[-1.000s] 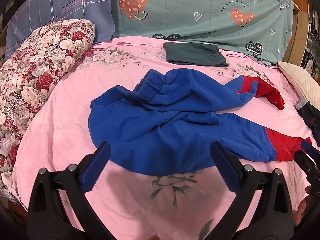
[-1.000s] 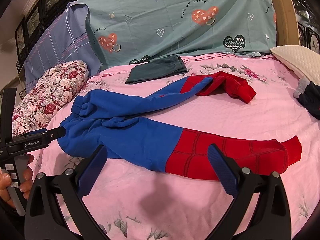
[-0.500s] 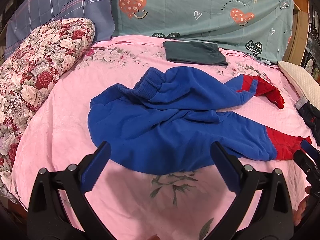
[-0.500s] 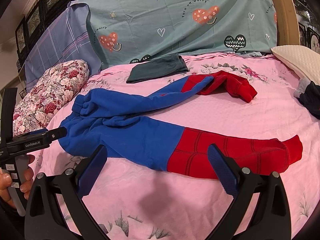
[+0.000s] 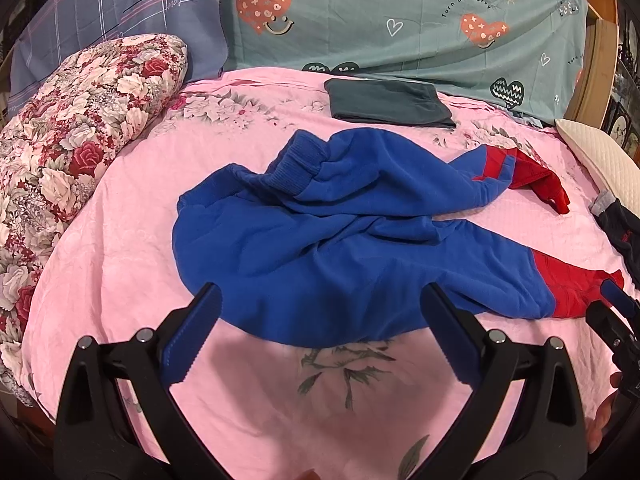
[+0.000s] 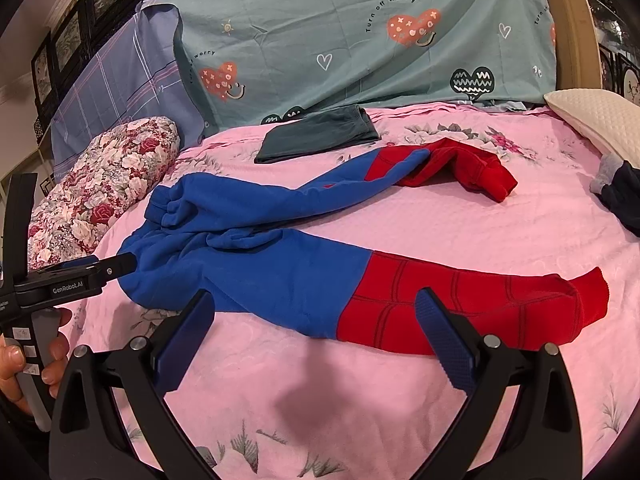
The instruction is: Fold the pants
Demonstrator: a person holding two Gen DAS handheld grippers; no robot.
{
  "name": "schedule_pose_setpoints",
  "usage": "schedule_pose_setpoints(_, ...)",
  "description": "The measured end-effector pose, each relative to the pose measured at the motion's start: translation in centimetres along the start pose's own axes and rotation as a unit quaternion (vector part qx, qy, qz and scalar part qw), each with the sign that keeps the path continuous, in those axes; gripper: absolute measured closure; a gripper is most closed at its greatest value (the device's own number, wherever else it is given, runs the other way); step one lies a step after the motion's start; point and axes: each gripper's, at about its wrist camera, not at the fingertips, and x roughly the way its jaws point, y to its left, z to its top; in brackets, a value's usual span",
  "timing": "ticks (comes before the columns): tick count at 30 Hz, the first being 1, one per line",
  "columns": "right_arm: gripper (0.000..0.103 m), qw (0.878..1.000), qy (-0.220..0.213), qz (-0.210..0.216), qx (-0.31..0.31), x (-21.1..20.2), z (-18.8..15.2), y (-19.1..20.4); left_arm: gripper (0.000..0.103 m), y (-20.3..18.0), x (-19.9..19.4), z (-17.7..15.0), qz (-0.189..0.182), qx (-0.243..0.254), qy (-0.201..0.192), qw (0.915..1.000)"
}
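Observation:
Blue pants with red lower legs (image 5: 320, 248) lie crumpled on the pink bed sheet (image 5: 132, 200). The waistband is bunched at the left, and the two legs spread to the right. They also show in the right wrist view (image 6: 280, 276). My left gripper (image 5: 318, 312) is open and empty, just in front of the waist end's near edge. My right gripper (image 6: 316, 312) is open and empty, just in front of the near leg where blue meets red. The left gripper's tip (image 6: 116, 266) shows in the right wrist view, next to the waist end.
A folded dark green garment (image 5: 388, 104) lies at the back of the bed. A floral pillow (image 5: 76, 128) lies on the left. A cream pillow (image 6: 596, 120) and dark clothing (image 6: 624, 196) lie at the right. Patterned pillows (image 5: 400, 20) stand behind.
Both grippers have crept slightly forward toward the pants. The jaws stay open and the pants have not moved.

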Motion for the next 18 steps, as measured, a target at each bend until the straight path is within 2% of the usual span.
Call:
schedule_pose_setpoints(12,0.003,1.000,-0.002,-0.002,0.000,0.1,-0.1,-0.3,0.002,0.5,1.4,-0.2,-0.002,0.001,0.015,0.9999)
schedule_pose_setpoints(14,0.003,1.000,-0.002,-0.005,0.000,0.1,0.0,-0.5,0.002,0.4,1.9,0.6,-0.001,0.003,0.014,0.9999)
schedule_pose_setpoints(18,0.003,1.000,-0.004,-0.015,0.001,0.2,0.5,-1.1,0.002,-0.7,4.2,4.1,0.003,0.029,-0.003,0.9996)
